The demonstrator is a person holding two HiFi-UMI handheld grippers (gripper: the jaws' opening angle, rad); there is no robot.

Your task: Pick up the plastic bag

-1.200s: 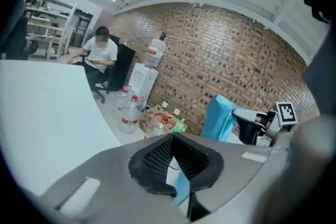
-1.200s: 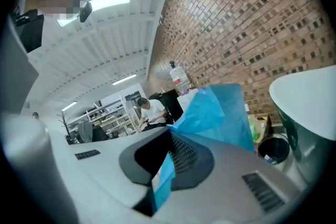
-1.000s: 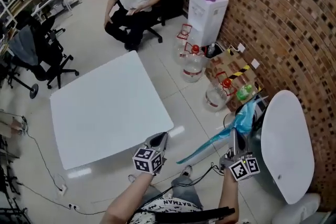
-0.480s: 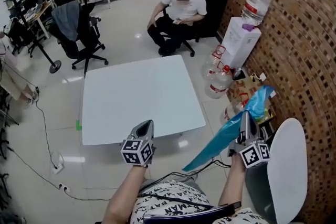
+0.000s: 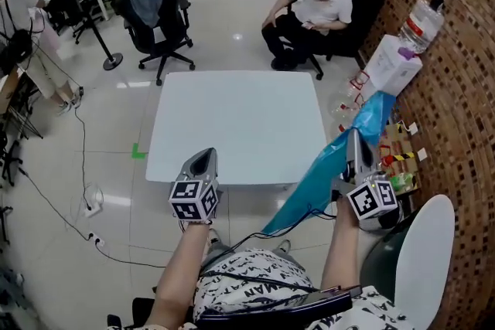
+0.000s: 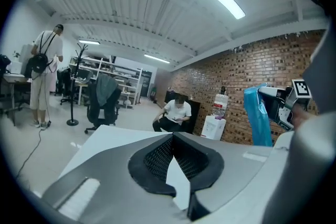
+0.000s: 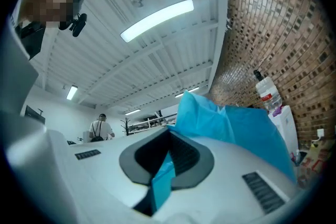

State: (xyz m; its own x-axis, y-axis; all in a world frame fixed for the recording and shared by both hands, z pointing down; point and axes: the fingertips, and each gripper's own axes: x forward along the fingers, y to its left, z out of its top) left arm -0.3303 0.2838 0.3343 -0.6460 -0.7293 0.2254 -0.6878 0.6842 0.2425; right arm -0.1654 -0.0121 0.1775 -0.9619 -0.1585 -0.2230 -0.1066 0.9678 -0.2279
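A long blue plastic bag (image 5: pixel 325 178) hangs from my right gripper (image 5: pixel 354 137), which is shut on it. Its top stands above the jaws and its tail trails down toward my lap. In the right gripper view a strip of the bag (image 7: pixel 163 178) is pinched between the pads, and the rest billows past the right gripper (image 7: pixel 169 136). My left gripper (image 5: pixel 207 157) is raised at the white table's (image 5: pixel 232 120) near edge, shut with nothing in it. The left gripper view shows the left gripper (image 6: pixel 172 136) closed and the bag (image 6: pixel 257 118) at the right.
A person sits on a chair (image 5: pixel 313 11) beyond the table. A water dispenser (image 5: pixel 394 66) and bottles stand along the brick wall (image 5: pixel 464 50) at right. A black office chair (image 5: pixel 158 11) is at back left, a white round seat (image 5: pixel 421 259) at my right. Cables (image 5: pixel 85 205) cross the floor.
Both grippers have lifted and swung toward the table, the right one carrying the blue bag up with it. The table now lies straight ahead instead of off to the left.
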